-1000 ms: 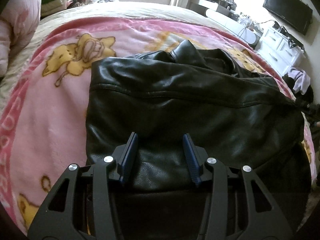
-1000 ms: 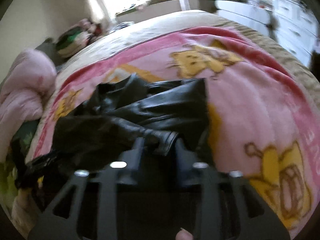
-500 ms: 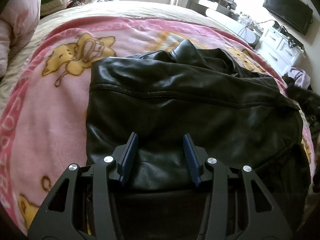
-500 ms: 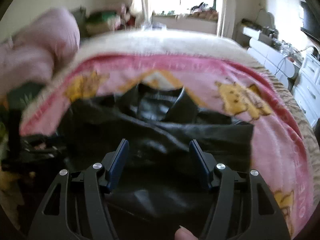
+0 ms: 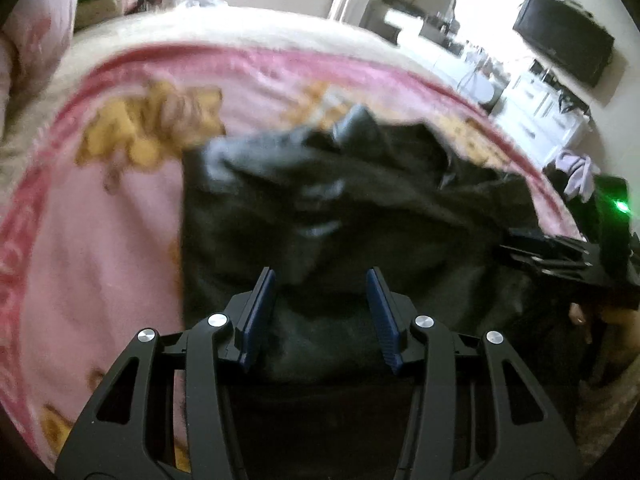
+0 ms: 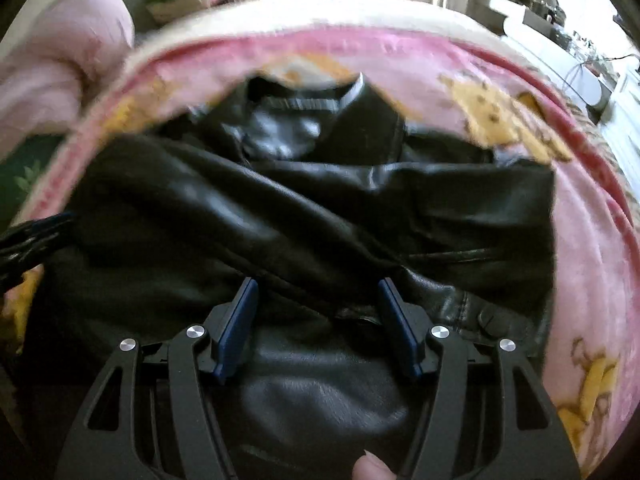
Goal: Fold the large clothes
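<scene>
A black leather jacket [image 5: 360, 208] lies partly folded on a pink cartoon blanket [image 5: 100, 220]; it also shows in the right wrist view [image 6: 320, 208], sleeves crossed over its body, collar at the far end. My left gripper [image 5: 320, 276] is open and empty over the jacket's near edge. My right gripper [image 6: 318, 284] is open and empty over the near hem, and it shows at the right edge of the left wrist view [image 5: 560, 256]. The left gripper shows at the left edge of the right wrist view [image 6: 28, 236].
The blanket [image 6: 592, 240] covers a bed. A pink pillow [image 6: 52, 60] lies far left. White drawers [image 5: 540, 120] and a black TV [image 5: 564, 52] stand at the far right. Piled clothes [image 5: 576, 172] sit beyond the bed's right edge.
My right gripper opened, let go of the jacket sleeve, and swung round over the near hem. The left wrist view has blurred with a small shift; its jaws stay open.
</scene>
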A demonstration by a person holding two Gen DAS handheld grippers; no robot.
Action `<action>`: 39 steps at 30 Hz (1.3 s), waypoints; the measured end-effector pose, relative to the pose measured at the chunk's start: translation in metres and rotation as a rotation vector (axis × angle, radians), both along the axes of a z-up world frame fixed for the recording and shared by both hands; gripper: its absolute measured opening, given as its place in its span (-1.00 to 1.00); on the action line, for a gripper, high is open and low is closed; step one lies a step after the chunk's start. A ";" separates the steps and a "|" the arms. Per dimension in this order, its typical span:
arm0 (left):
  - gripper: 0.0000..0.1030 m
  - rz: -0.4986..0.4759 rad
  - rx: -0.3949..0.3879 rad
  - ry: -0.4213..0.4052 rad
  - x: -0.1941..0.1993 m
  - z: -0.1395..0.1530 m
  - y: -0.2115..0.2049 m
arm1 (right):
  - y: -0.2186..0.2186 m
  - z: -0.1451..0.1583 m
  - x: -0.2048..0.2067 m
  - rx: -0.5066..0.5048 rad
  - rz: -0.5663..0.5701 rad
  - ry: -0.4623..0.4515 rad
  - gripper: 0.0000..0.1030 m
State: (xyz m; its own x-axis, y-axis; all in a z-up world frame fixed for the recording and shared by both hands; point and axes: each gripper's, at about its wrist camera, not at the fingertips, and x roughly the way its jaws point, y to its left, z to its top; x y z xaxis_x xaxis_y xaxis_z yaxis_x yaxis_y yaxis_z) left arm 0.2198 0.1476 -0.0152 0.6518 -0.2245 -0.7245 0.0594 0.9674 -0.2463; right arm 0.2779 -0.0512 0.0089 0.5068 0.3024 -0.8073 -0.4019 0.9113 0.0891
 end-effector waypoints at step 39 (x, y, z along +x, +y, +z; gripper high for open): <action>-0.59 0.030 0.049 0.082 0.046 -0.030 -0.012 | -0.033 -0.023 -0.048 0.071 0.003 0.057 0.19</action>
